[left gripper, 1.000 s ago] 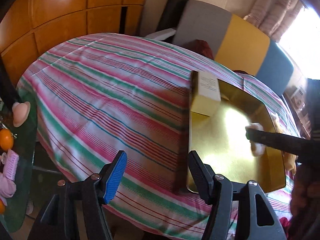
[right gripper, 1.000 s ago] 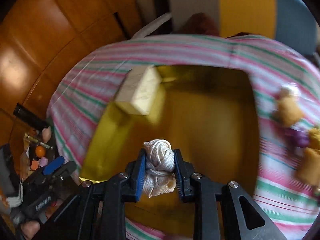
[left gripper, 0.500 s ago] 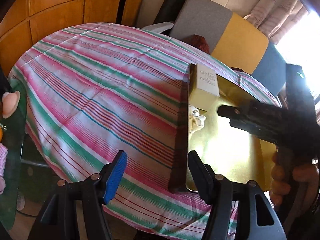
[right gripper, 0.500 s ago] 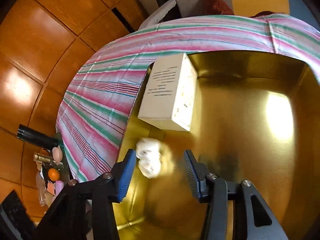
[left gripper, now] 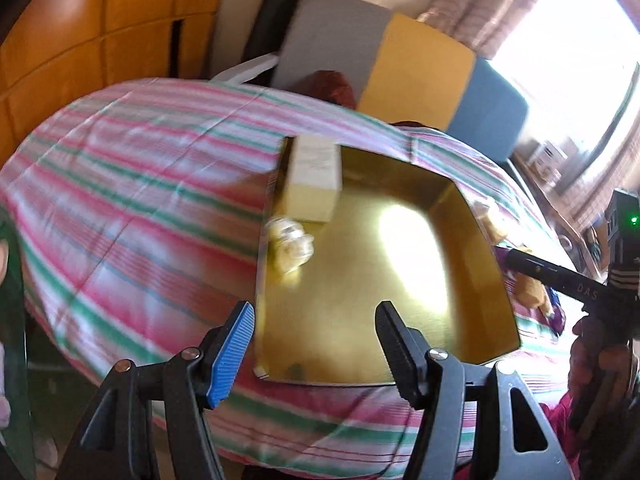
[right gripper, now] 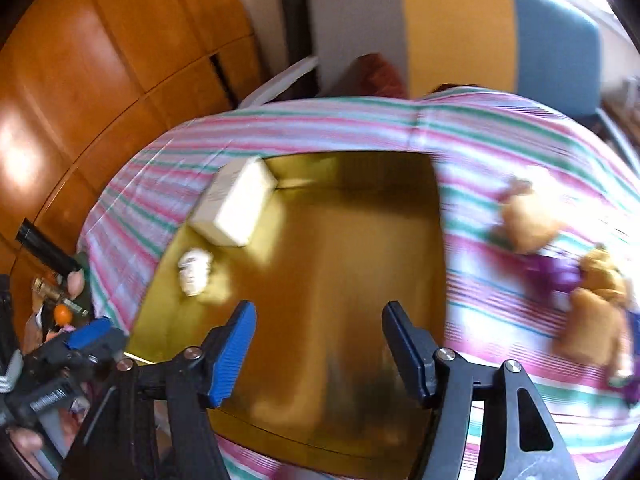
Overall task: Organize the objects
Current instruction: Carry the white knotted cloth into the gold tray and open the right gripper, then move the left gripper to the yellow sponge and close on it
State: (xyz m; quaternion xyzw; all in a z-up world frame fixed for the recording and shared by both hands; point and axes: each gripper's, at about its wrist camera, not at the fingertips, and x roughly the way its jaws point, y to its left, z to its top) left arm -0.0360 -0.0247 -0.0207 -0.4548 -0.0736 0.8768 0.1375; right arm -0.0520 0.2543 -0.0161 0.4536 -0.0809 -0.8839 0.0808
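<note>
We found the right gripper [right gripper: 318,344] with its jaws parted and nothing between them; they had just been opening, and they hung above the floor of the gold tray [right gripper: 360,280]. The left gripper [left gripper: 316,350] likewise stood with its jaws wide and empty, poised over the near rim of the same tray [left gripper: 260,280]. The knotted white rope bundle [right gripper: 195,272] lay loose on the tray floor against the left wall, just beside the cream box [right gripper: 236,206] that occupied the far left corner (the bundle shows blurred in the left view [left gripper: 290,246]). The tray rested on a striped pink, green and white cloth [right gripper: 280,128] covering the desk. To the right of the tray, on the cloth, lay tan plush toys [right gripper: 528,216] with something purple among them; we could not make out their detail.
</note>
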